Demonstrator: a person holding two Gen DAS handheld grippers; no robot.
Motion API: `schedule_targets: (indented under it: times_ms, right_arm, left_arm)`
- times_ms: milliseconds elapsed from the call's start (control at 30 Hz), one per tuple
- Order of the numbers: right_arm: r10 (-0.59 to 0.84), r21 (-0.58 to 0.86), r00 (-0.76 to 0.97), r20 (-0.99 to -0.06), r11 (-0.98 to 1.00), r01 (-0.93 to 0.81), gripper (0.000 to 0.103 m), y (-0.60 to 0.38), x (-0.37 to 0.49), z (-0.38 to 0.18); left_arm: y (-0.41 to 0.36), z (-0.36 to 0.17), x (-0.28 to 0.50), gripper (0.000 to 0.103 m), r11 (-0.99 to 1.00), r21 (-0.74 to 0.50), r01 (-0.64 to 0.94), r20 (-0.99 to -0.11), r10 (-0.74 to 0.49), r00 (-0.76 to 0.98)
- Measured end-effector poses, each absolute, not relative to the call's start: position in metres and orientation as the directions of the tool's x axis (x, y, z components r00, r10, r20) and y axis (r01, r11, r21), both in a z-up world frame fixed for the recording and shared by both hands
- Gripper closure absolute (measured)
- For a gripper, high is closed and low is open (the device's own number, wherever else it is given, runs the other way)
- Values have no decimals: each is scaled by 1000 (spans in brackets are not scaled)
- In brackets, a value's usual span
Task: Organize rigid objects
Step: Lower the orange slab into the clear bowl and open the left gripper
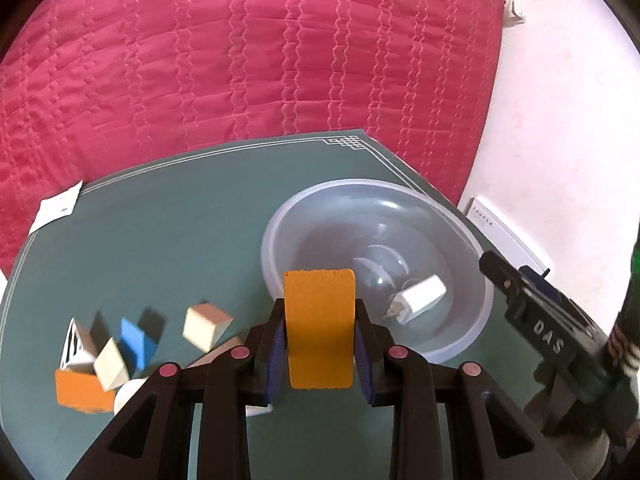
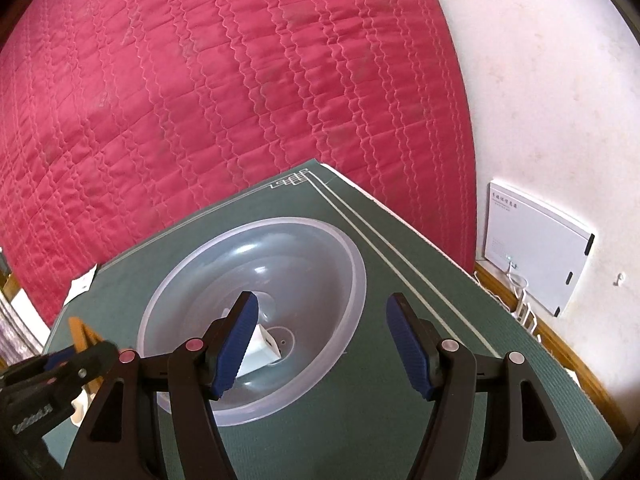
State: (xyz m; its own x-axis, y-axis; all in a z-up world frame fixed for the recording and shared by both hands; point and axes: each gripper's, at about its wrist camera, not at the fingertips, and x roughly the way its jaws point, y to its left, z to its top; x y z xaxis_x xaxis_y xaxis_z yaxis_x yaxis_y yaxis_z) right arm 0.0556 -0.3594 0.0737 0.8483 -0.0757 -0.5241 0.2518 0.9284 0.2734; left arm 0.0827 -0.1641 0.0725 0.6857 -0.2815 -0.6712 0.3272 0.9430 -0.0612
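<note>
Left gripper [image 1: 320,344] clamps the orange wooden block [image 1: 320,328] near the clear plastic bowl [image 1: 472,344] (probably dropping it in); right gripper [image 2: 320,344] jaws apart, empty.

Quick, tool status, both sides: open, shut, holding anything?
Left tool: shut on the orange block.
Right tool: open, holding nothing, above the bowl.

An orange block [image 1: 320,328] is standing upright, clamped above the clear bowl's [image 1: 472,328] near rim; a white block [image 1: 420,298] is lying tilted inside.
</note>
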Motion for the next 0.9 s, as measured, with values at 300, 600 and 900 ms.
schedule_targets:
  times_ms: [300, 600, 900]
  right_arm:
    - [-91, 281, 851, -517, 921, 269, 35, -364, 53, 75]
    - [-93, 282, 850, -518, 920, 272, 35, -367, 54, 75]
    - [-94, 276, 848, -521, 922, 271, 35, -367, 55, 75]
  left_arm:
    - [-187, 73, 96, 66, 926, -51, 375, -654, -315, 688]
    - [-171, 64, 102, 20, 947, -59, 316, -650, -277, 708]
    - [-145, 61, 93, 8, 978, 1, 209, -631, -162, 759]
